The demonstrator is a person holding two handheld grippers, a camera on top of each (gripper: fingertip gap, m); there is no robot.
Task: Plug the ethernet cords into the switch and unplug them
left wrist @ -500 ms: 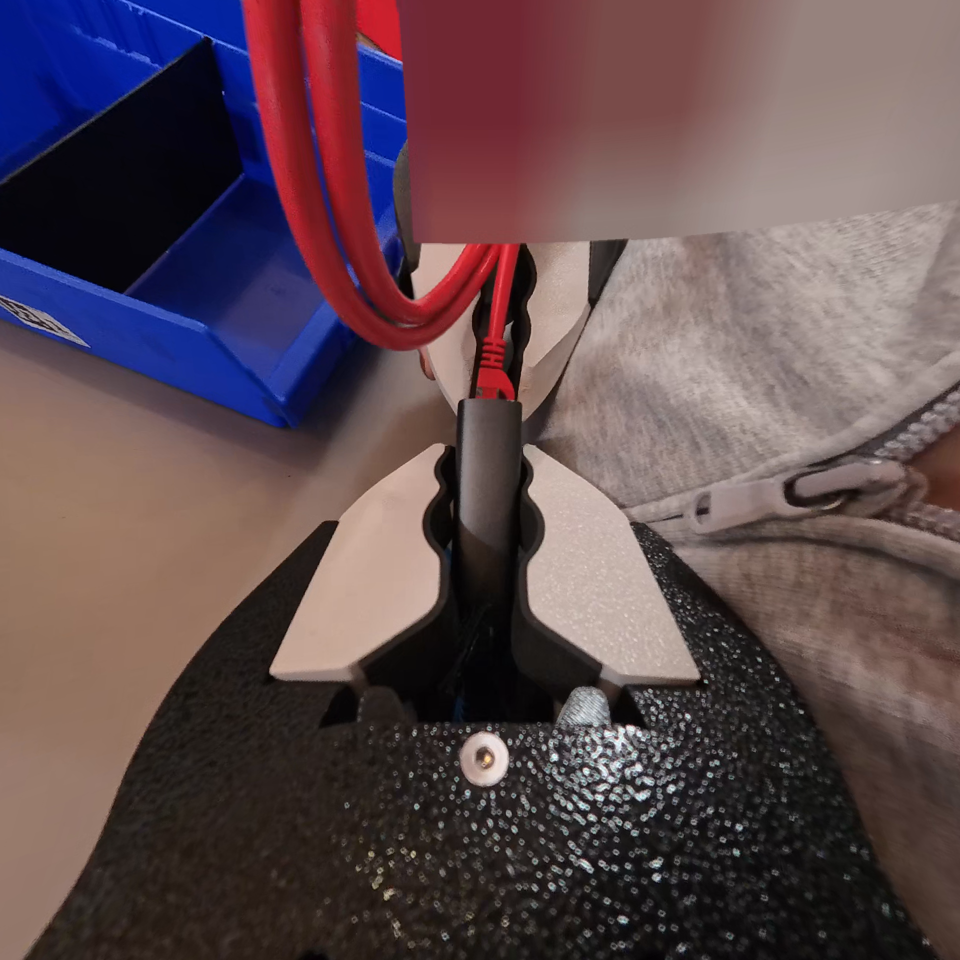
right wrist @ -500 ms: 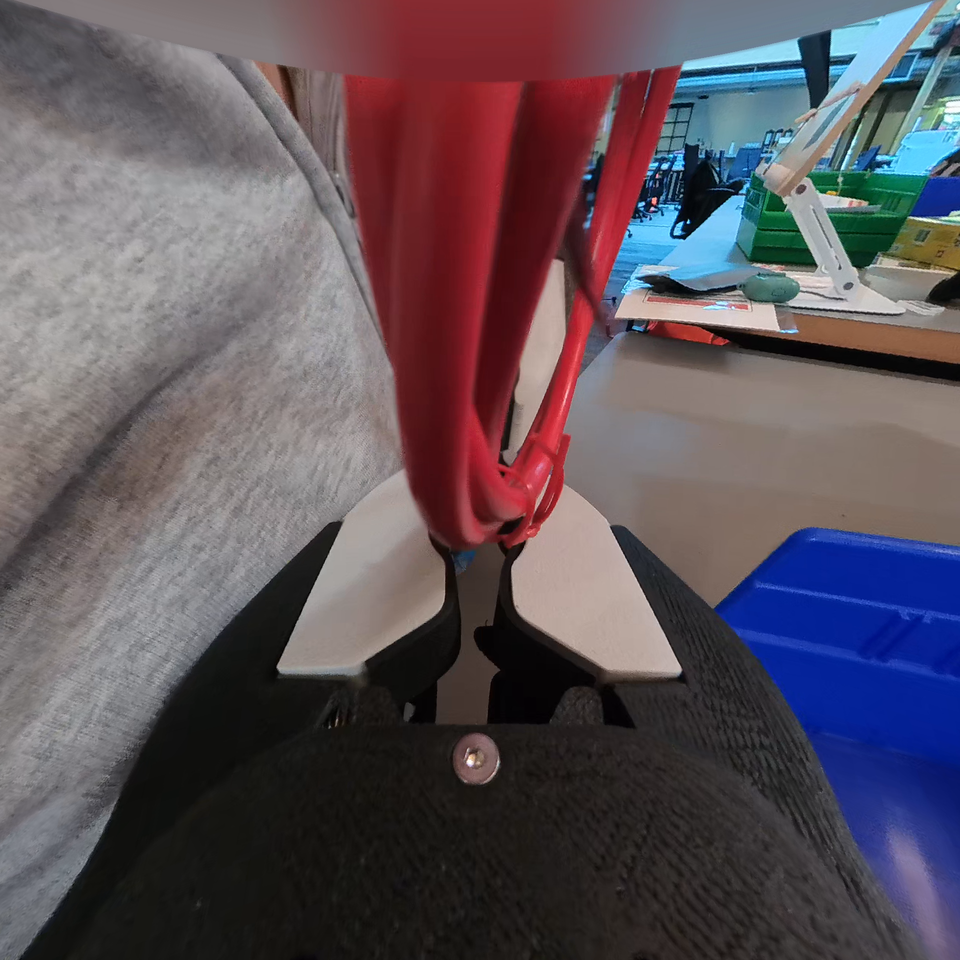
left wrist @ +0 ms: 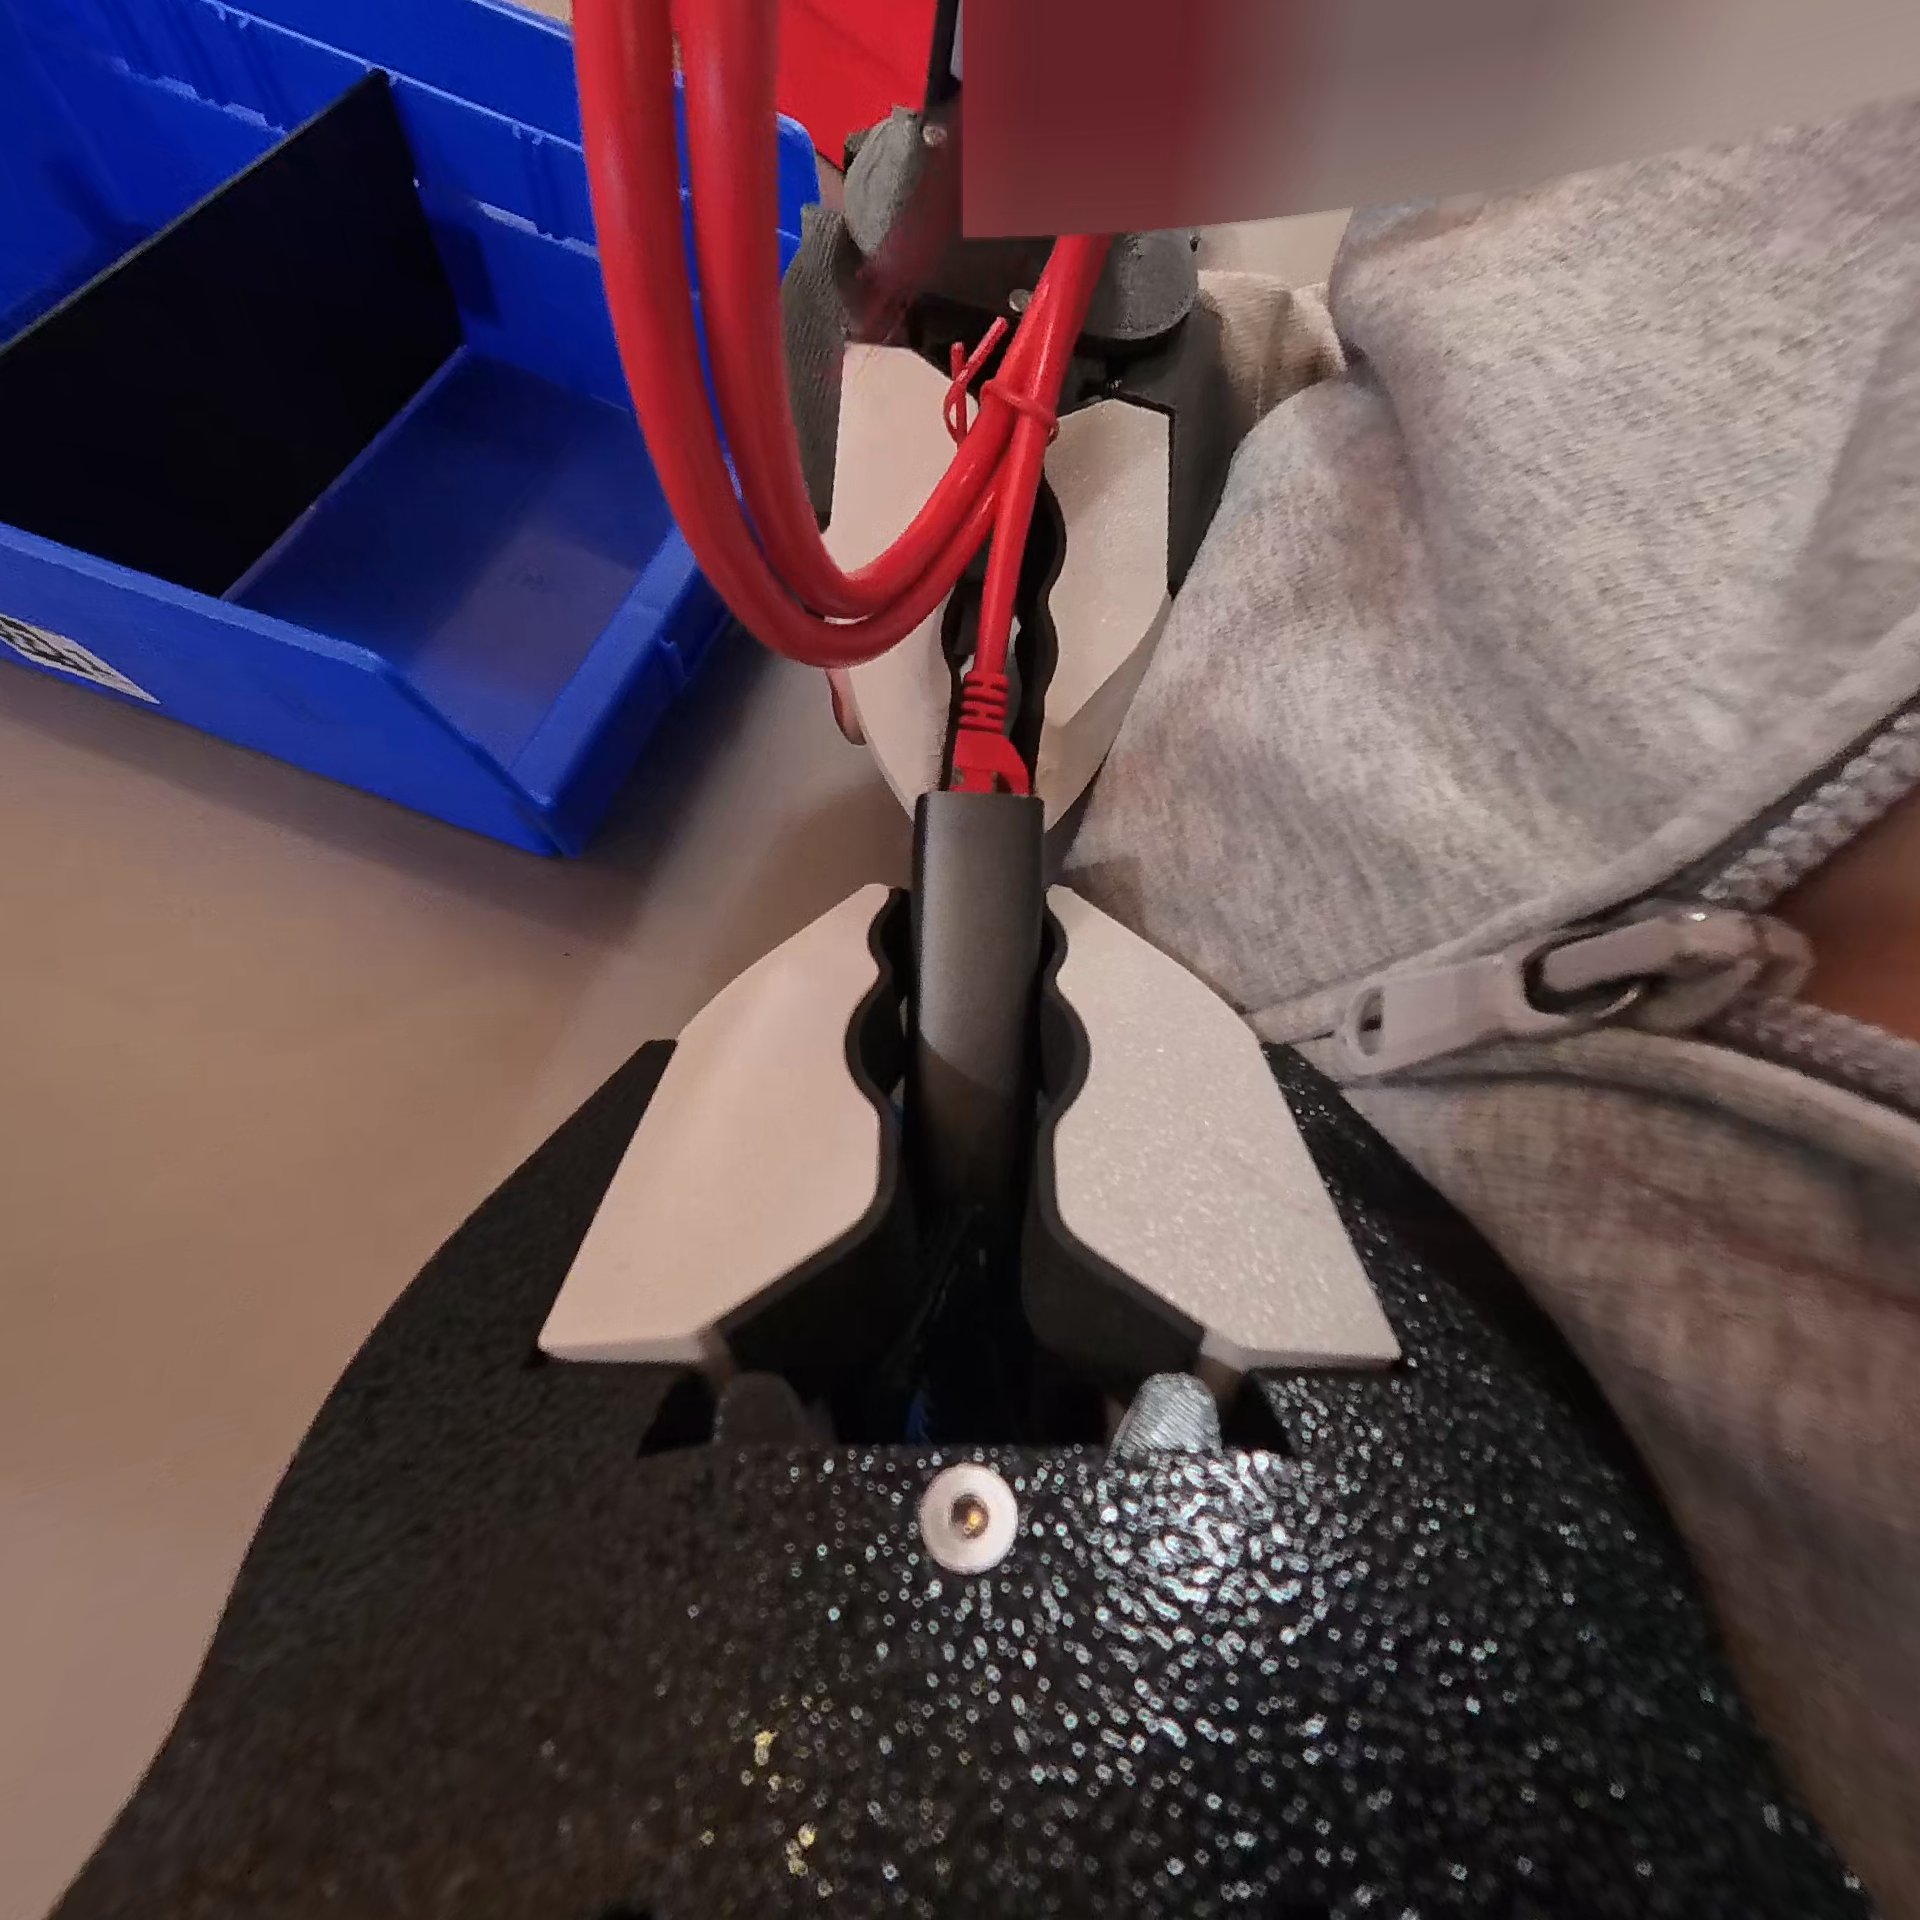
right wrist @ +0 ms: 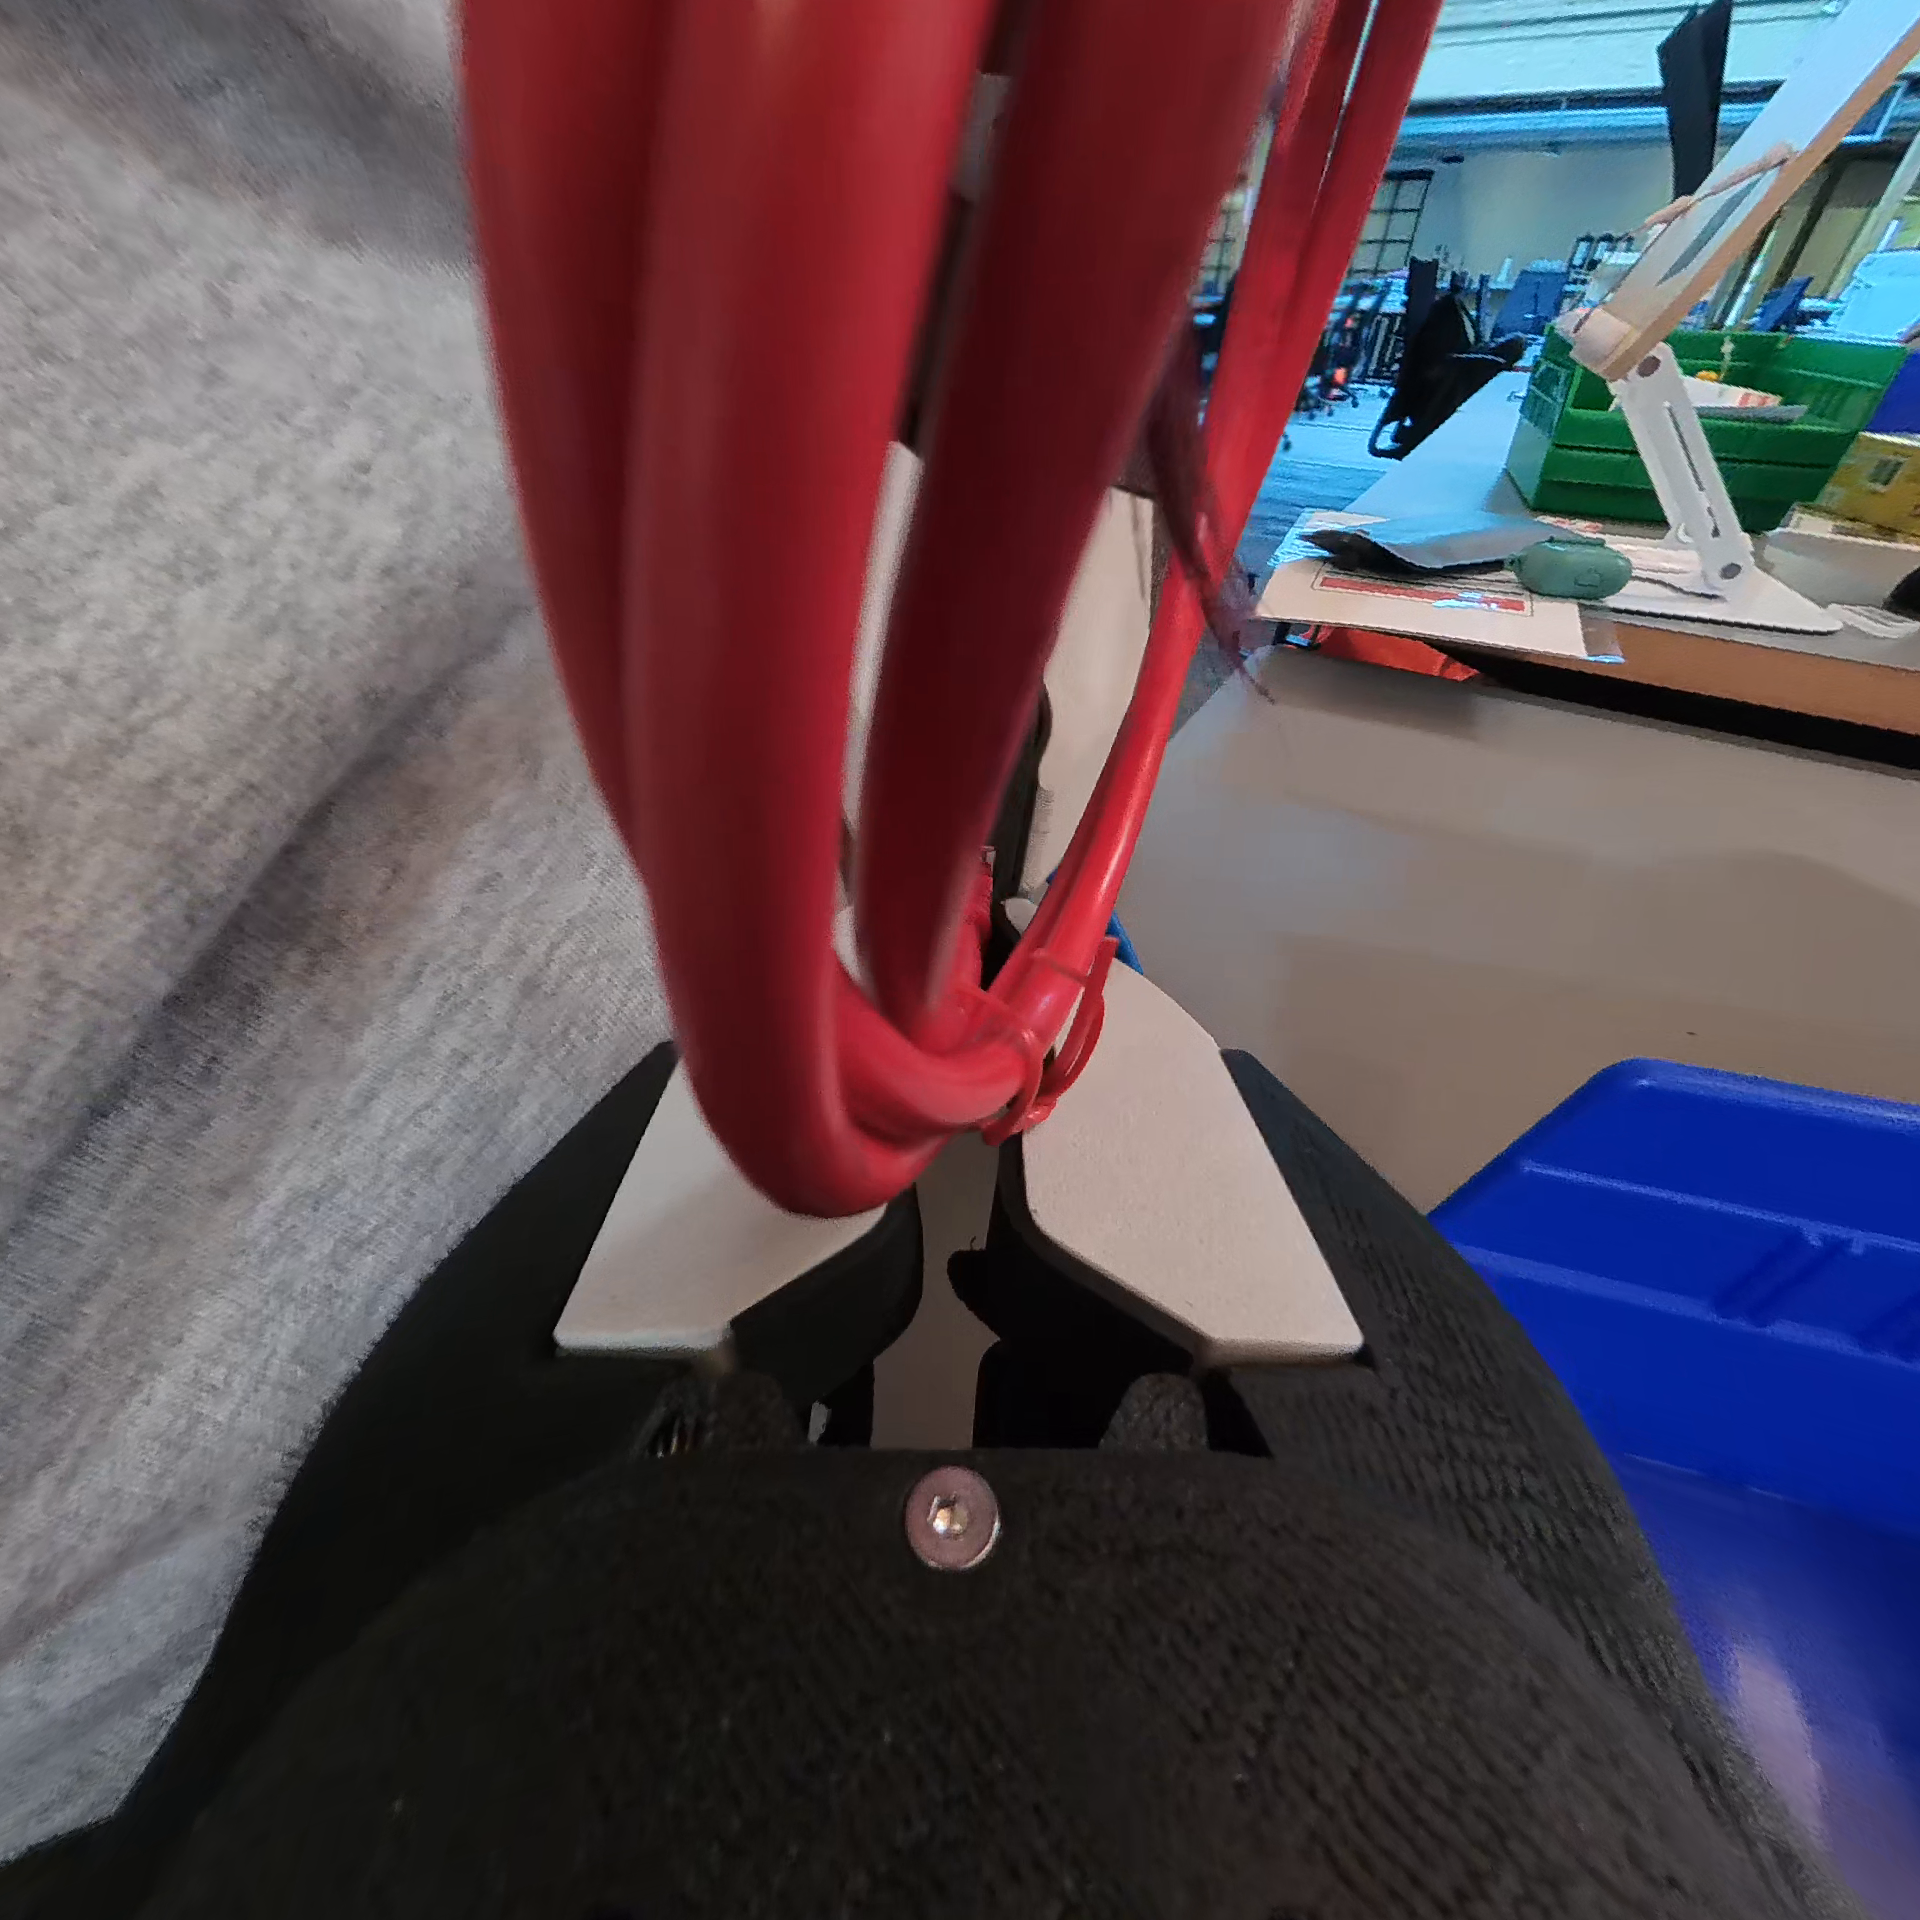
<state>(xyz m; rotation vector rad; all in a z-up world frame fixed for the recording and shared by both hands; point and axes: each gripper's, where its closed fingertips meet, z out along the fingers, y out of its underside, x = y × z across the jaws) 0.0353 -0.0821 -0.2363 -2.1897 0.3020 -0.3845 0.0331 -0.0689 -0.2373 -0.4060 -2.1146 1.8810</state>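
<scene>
In the left wrist view my left gripper point(left wrist: 971, 914) is shut on a thin black switch point(left wrist: 977, 997), held edge-on above the table. A red ethernet plug point(left wrist: 982, 727) meets the switch's far end; how deep it sits is hidden. My right gripper point(left wrist: 997, 665) faces me and its fingers point(left wrist: 1101, 623) close on that plug. The red cord point(left wrist: 717, 436) hangs in tied loops to the left. In the right wrist view the red cord loops point(right wrist: 790, 727) drape over my right gripper point(right wrist: 961, 997) and hide its fingertips.
A blue divided bin point(left wrist: 312, 665) stands on the grey table point(left wrist: 260, 1091) to the left; it also shows in the right wrist view point(right wrist: 1714, 1247). A person's grey zipped hoodie point(left wrist: 1507, 623) is close on the right. A farther table holds green crates point(right wrist: 1683, 436) and a white stand point(right wrist: 1683, 488). The tips of both grippers are at nearly the same place.
Both grippers keep their grips and places. The hanging red cord loops have swung slightly.
</scene>
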